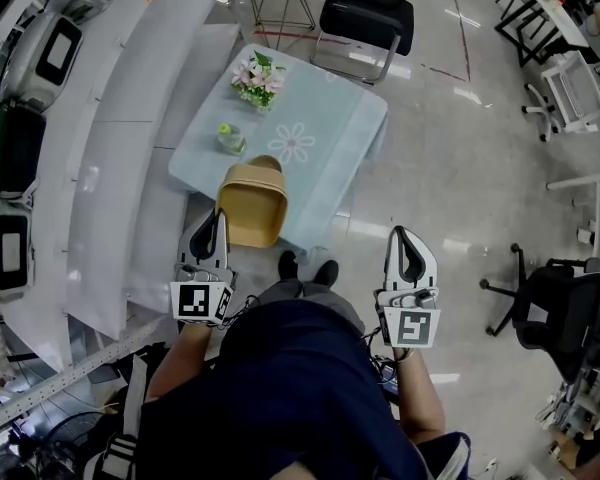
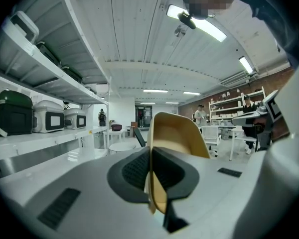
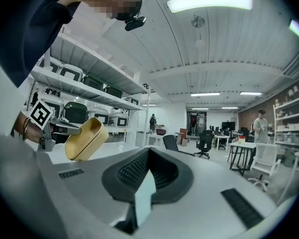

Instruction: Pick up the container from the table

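The tan plastic container (image 1: 252, 203) is already in the left tongs (image 1: 212, 230), which are clenched on one thin side wall. The left gripper view shows that wall pinched between the dark pads (image 2: 162, 171) with the tub's hollow rising beyond them. It hangs just ahead of those tongs and a little to their inside, over the near edge of the pale blue worktop (image 1: 330, 118), long axis running away from the person. From the right gripper view it looks tilted and clear of the surface (image 3: 86, 139). The right tongs (image 1: 405, 240) are well apart on the far side of the person's body, closed on nothing. Farther back on the worktop sit a bunch of flowers (image 1: 258, 78) and a small green-topped bottle (image 1: 228, 138), neither close enough to snag. White shelving (image 1: 110, 148) runs close along the left.
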A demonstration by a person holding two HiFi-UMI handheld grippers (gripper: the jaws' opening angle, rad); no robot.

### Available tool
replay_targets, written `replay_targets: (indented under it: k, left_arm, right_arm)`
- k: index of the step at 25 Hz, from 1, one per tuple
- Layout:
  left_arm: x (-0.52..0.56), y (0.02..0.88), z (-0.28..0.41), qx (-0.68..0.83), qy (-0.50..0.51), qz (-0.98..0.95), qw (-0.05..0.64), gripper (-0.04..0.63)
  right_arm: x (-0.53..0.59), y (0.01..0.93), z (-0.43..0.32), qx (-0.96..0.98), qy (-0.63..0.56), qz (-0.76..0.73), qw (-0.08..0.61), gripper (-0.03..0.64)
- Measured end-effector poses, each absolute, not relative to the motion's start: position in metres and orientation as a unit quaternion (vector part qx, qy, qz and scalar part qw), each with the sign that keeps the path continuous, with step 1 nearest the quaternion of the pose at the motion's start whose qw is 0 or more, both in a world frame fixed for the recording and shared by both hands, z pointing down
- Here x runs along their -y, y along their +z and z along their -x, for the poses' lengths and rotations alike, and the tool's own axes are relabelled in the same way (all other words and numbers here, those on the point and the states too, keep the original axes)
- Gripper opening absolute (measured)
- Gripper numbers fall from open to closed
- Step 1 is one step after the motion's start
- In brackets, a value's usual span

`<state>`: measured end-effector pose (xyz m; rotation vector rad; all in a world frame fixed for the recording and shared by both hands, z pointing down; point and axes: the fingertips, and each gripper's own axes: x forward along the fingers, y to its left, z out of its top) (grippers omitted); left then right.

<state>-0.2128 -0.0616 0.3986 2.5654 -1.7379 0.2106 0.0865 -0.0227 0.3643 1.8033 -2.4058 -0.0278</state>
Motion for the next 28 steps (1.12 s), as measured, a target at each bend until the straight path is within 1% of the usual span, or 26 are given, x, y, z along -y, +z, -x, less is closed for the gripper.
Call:
replay_targets:
  k: [9, 28]
  left_arm:
    - [0.0586, 0.4056, 0.2063, 0.554, 0.071, -0.829, 0.032, 0.015]
    - [0.0551, 0.4079, 0.2021, 0.547, 0.067, -0.834, 0.031, 0.014]
  right_arm:
    - [0.0198, 0.3701, -0.0862, 0.796, -0.013, -0.599, 0.081, -0.002]
    - [0.0207, 0.3716, -0.0827, 0.799, -0.015, -0.594, 0.093, -0.002]
